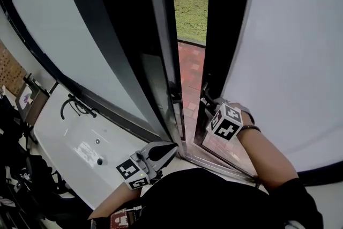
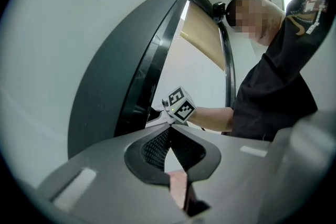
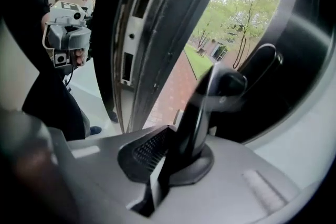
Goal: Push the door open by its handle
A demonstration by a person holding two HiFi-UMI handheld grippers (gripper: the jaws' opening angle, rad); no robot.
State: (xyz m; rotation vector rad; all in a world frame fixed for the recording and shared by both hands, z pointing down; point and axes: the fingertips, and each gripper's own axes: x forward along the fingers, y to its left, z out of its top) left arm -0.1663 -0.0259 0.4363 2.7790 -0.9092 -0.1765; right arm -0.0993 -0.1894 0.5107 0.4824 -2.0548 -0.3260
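Closest in, just above the person's dark top, the left hand-held gripper is held low beside the body, its jaws pressed together on nothing. It is presumably parked there so the swing of the right door is not obstructed. Up ahead, the right hand-held gripper is clamped on the black handle, which is seen rising between its pads, right at that door's inner edge. The placement looks deliberate: the grip is taken at the handle, probably so the push can be delivered where leverage is best. A narrow gap is shown between the right door and the left door, with the brick path and grass visible through it. The task is judged barely begun, and a steady outward push is called for next.
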